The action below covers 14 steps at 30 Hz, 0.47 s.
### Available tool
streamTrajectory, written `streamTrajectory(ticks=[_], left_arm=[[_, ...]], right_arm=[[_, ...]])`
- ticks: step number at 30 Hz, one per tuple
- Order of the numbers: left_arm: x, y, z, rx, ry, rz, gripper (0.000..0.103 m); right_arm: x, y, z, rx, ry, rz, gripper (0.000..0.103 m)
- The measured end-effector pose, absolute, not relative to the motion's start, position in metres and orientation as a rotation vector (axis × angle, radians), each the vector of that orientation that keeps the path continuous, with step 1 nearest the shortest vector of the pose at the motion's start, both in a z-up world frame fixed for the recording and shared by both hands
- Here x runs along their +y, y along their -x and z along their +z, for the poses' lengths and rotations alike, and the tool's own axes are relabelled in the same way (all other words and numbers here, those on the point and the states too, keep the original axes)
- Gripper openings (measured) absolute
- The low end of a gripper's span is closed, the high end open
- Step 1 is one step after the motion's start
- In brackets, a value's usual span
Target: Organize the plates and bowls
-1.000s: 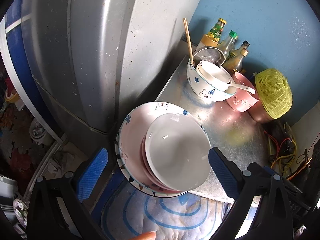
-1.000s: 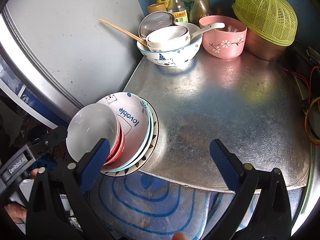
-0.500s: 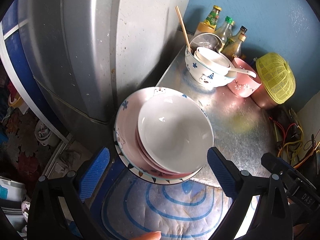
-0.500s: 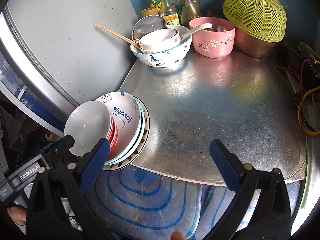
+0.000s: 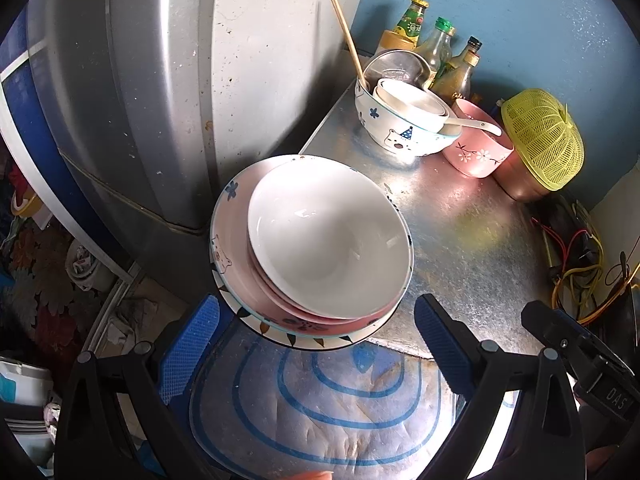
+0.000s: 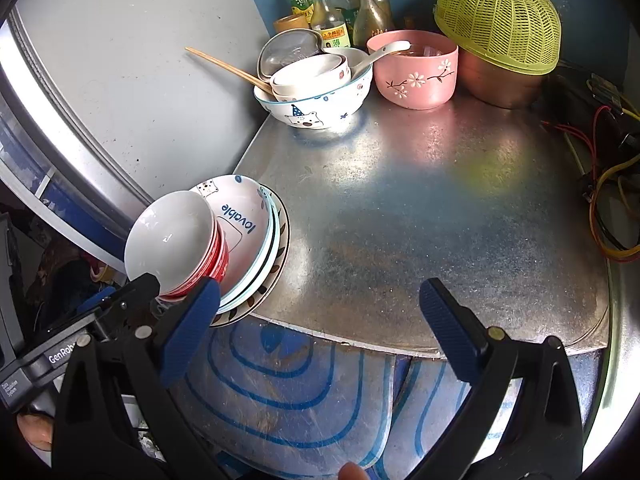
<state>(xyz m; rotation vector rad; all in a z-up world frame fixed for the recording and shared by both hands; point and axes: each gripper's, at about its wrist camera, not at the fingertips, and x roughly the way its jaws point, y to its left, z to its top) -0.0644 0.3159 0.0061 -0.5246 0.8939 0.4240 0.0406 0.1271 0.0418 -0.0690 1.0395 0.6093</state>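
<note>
Nearest me, my left gripper [image 5: 316, 344] has its blue ribbed pads spread wide, holding nothing, with the dish stack [image 5: 308, 252] just past them at frame centre. My right gripper [image 6: 318, 330] is spread the same way over the bare galvanized metal counter [image 6: 420, 208], dull and mottled with a bright glare patch. Below the counter edge lies a clear scuffed plastic sheet [image 6: 288, 392] printed with blue curved bands.

The stack sits at the counter's near left corner, overhanging the edge: a glossy white bowl [image 5: 328, 240] on top, red-sided bowls under it whose count I cannot tell, then shallow plates, the lowest with a leaf-pattern rim.

Farther back, upper centre, a white bear-print bowl [image 6: 316, 104] holds two smaller white bowls, nested, and a pair of wooden chopsticks [image 6: 228, 68] leaning left. Touching its right side, a pink flowered bowl [image 6: 416, 76] has a white ceramic spoon [image 6: 380, 54] resting across its rim. At upper right, a yellow-green plastic mesh dome [image 6: 496, 16] caps a copper-toned metal bowl [image 6: 496, 84]. Four glass bottles [image 6: 340, 4] line the blue wall.
</note>
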Motion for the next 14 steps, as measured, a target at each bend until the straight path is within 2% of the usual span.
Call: streamTrajectory(ticks=[14], left_arm=[[0.303,0.068,0.009,0.887,0.516,0.436,0.096]], right_arm=[[0.114,-0.037,0.045,1.034,0.074,0.617,0.101]])
